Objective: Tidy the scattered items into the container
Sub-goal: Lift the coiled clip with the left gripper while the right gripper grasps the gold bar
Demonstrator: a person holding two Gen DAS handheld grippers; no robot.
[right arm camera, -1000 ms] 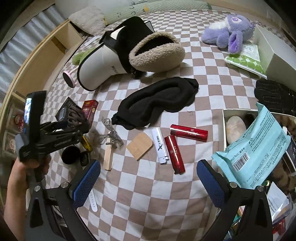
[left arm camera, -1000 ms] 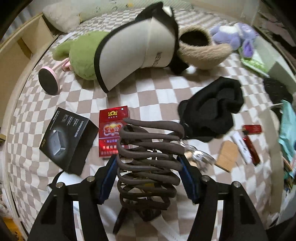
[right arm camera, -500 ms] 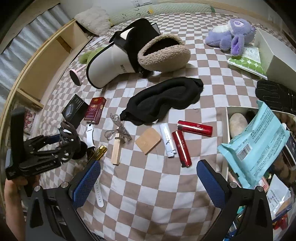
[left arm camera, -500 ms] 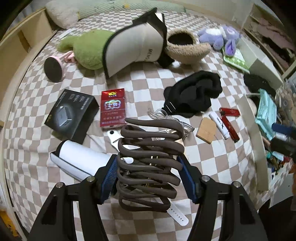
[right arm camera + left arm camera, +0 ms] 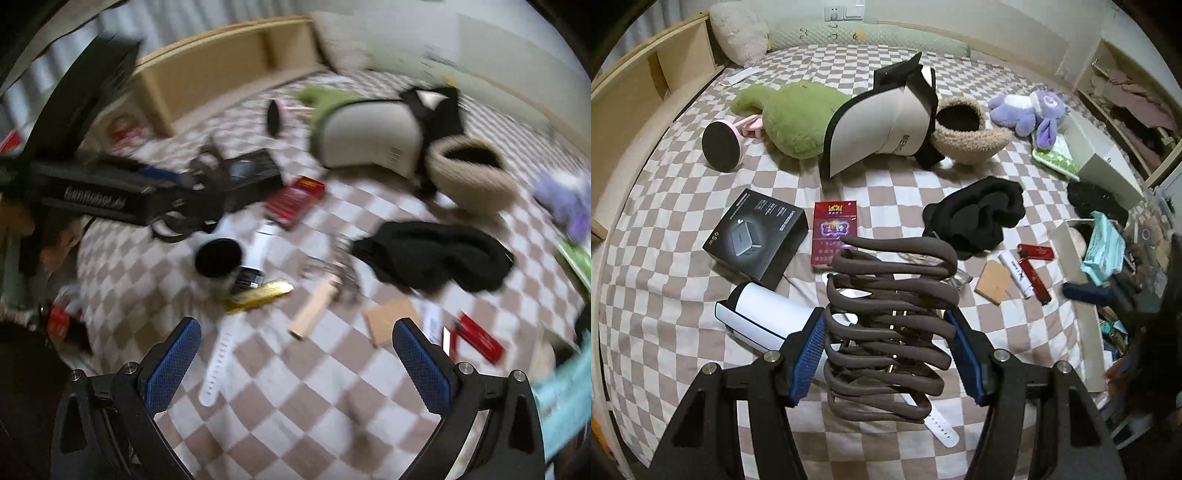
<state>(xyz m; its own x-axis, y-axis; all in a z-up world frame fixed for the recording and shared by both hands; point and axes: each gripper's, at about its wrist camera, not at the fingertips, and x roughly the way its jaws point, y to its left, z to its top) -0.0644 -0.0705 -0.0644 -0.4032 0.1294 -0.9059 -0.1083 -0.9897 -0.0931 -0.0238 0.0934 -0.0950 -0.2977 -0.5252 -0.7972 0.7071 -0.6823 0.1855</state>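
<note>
- Left gripper: jaws clamped on a brown coiled hair clip, held above the checkered bed.
- Container sits at the bed's right edge, already part full; it lies to the right of the held clip, so the carry likely goes that way.
- Right gripper: jaws wide apart, empty, hanging over a white watch strap and a gold bar. View blurred.
- Clip's coils stack along the jaws' line.

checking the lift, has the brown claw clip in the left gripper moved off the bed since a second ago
Yes. The brown claw clip, clamped in the left gripper, rose: the red packet beneath looks smaller and farther.
</note>
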